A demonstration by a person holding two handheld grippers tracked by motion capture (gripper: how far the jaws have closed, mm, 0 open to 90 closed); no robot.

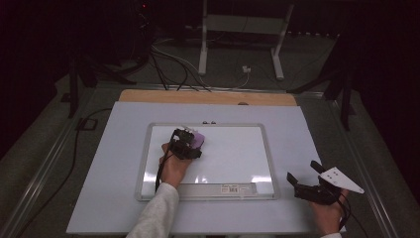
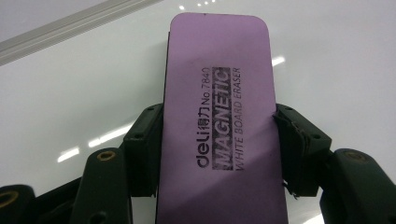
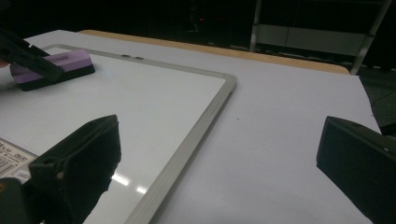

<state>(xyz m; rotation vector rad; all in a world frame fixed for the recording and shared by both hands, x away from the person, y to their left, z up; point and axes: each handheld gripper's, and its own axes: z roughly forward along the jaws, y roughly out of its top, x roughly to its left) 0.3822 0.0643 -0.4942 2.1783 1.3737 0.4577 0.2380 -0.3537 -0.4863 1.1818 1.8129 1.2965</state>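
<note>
The left gripper [image 2: 217, 154] has its jaws clamped on both sides of a purple magnetic whiteboard eraser [image 2: 219, 126], flat on the whiteboard [image 1: 233, 163]; the right gripper [image 1: 308, 178], beside the whiteboard, gapes wide, empty.

Black grippers w/ screwed jaws, trailing cables; light-grey sleeve [image 1: 156, 210].

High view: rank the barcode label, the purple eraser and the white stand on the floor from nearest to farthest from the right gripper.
From the right gripper:
1. Barcode label, just to its left on the whiteboard's bottom rail.
2. Purple eraser, farther left on the whiteboard, held in the left gripper.
3. White stand, beyond the table's far edge on the floor.
</note>
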